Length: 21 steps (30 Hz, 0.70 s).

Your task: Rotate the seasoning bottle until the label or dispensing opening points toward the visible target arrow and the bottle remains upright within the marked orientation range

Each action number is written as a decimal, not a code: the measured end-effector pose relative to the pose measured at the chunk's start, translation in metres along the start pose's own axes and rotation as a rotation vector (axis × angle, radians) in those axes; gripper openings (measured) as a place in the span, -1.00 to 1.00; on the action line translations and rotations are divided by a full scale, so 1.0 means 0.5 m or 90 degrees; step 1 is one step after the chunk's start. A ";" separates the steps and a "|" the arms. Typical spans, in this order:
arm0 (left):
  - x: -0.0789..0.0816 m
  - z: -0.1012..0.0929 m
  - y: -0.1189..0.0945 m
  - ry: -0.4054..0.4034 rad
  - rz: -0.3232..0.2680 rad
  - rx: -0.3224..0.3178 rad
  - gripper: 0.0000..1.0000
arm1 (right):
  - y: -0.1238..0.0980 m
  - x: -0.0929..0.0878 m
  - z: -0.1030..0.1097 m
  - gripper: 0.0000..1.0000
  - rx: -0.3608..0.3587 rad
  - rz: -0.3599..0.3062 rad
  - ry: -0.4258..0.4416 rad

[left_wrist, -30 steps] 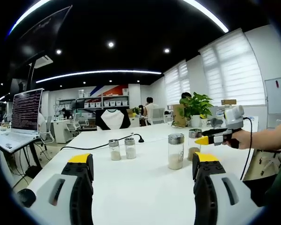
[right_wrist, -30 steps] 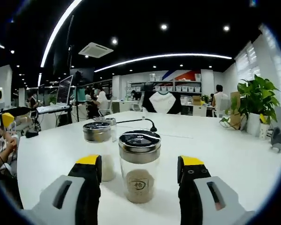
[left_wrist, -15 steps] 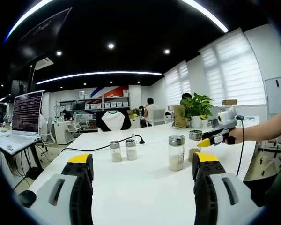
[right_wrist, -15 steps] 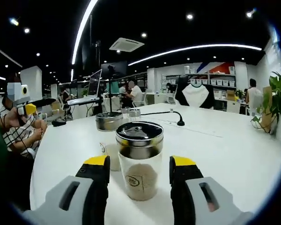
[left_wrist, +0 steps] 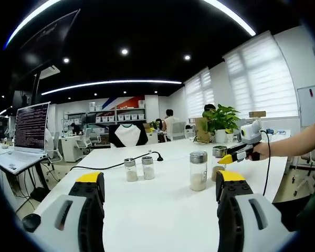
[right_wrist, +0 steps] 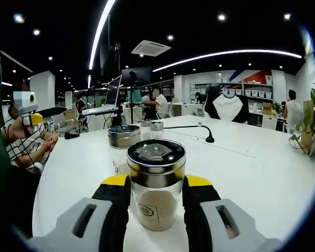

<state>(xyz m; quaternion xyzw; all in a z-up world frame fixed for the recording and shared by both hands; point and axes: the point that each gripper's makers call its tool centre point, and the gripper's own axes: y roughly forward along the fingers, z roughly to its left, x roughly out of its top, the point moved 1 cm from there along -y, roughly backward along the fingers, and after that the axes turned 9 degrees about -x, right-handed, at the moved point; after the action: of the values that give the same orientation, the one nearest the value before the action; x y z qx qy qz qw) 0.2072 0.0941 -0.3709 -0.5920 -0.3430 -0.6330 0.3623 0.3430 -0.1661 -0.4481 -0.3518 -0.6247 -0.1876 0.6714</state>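
Right gripper level, low over table, jaws pressed on both sides of upright seasoning bottle. Left gripper held level, jaws wide apart, nothing between; bottle ahead to its right.

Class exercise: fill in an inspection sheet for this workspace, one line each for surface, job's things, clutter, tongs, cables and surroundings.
Surface: white table, bare in front of the left tongs.
Job's things: seasoning bottle upright, metal lid, small label facing the right gripper view; no target arrow seen.
Clutter: second tall bottle and two small shakers standing on the table.
Tongs: right tongs closed against the seasoning bottle's sides; left tongs open, holding nothing.
Cables: black cable lying across the table behind the shakers.
Surroundings: laptop at the left, potted plant near blinds-covered windows, people seated at far desks.
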 end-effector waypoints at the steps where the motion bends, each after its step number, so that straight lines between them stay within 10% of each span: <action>1: -0.001 -0.001 0.000 0.000 0.001 0.000 0.85 | 0.000 0.000 0.000 -0.25 -0.001 0.000 -0.001; 21: -0.020 0.009 -0.001 -0.008 0.000 0.000 0.85 | 0.002 -0.004 -0.009 -0.26 -0.093 0.017 0.022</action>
<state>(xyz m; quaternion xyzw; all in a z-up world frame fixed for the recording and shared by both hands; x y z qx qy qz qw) 0.2096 0.0987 -0.3804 -0.5958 -0.3453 -0.6293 0.3601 0.3465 -0.1687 -0.4501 -0.4047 -0.5930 -0.2294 0.6573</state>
